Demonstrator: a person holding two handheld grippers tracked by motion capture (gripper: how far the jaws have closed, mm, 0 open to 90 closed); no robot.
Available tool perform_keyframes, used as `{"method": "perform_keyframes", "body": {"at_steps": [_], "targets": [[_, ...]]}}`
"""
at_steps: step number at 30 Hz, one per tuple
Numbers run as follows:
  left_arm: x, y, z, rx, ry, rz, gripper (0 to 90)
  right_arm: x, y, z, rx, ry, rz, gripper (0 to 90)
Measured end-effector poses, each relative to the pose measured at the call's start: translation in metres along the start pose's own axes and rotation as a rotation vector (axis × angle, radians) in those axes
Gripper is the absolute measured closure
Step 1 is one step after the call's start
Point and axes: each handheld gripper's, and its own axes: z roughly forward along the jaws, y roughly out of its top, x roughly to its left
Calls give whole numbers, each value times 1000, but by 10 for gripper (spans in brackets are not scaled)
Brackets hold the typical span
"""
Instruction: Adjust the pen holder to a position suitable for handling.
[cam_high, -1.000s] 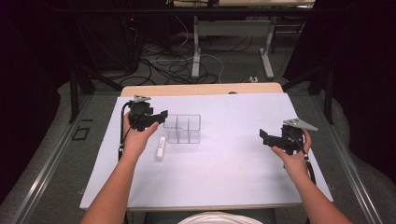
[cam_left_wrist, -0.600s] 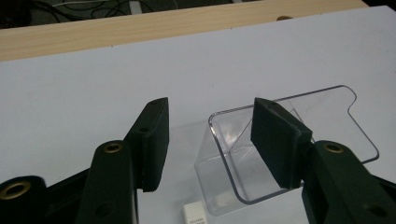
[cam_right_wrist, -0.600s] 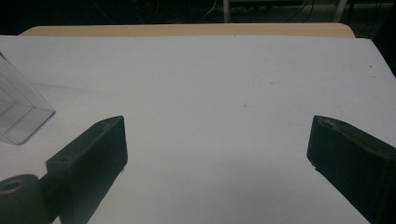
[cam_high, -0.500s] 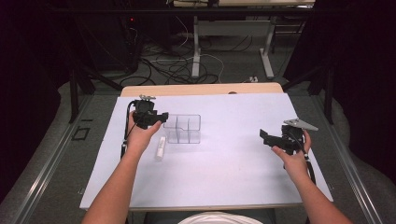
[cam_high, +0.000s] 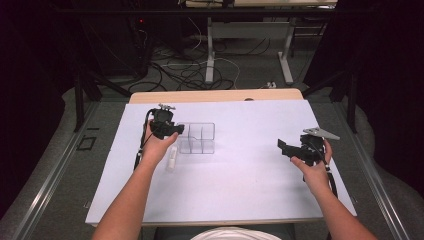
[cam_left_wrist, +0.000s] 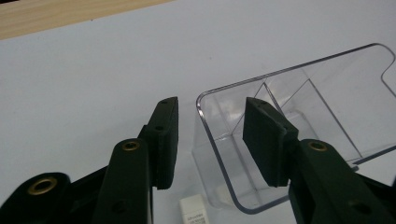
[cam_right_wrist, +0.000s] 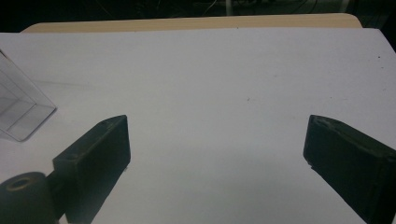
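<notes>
A clear plastic box (cam_high: 197, 138) with inner dividers stands on the white sheet, left of centre. My left gripper (cam_high: 178, 129) is at the box's left end, open. In the left gripper view its jaws straddle the box's near wall (cam_left_wrist: 205, 135), one jaw outside and the other over the inside, without clamping it. A small white oblong piece (cam_high: 172, 158) lies on the sheet just below that hand, and its end (cam_left_wrist: 193, 211) shows under the jaws. My right gripper (cam_high: 283, 148) hovers at the right side, wide open (cam_right_wrist: 217, 140) and holding nothing.
The white sheet (cam_high: 240, 185) covers most of the wooden table (cam_high: 215, 95). The box's corner (cam_right_wrist: 18, 109) sits at the left edge of the right gripper view. Behind the table are desk legs (cam_high: 210, 55) and floor cables (cam_high: 185, 70).
My left gripper has edged slightly right, closer onto the box's left end. The right gripper and the box have stayed put.
</notes>
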Motion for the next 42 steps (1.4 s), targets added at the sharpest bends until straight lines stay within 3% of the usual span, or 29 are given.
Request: {"method": "perform_keyframes", "body": {"at_steps": [15, 27, 36, 40, 41, 42], "targets": [[-3, -1, 13, 39, 7, 50, 681, -1, -1, 2, 11, 8, 6, 86], [-2, -2, 17, 69, 29, 48, 739, -1, -2, 3, 18, 7, 2, 86], [-5, -2, 17, 76, 57, -2, 791, -1, -2, 3, 20, 7, 4, 91], [-5, -1, 16, 79, 59, -52, 797, -2, -2, 3, 20, 6, 6, 96], [-5, -2, 16, 74, 52, -85, 801, -2, -2, 4, 19, 7, 2, 97], [-5, -2, 16, 74, 52, -85, 803, -2, -2, 4, 19, 8, 2, 97]]}}
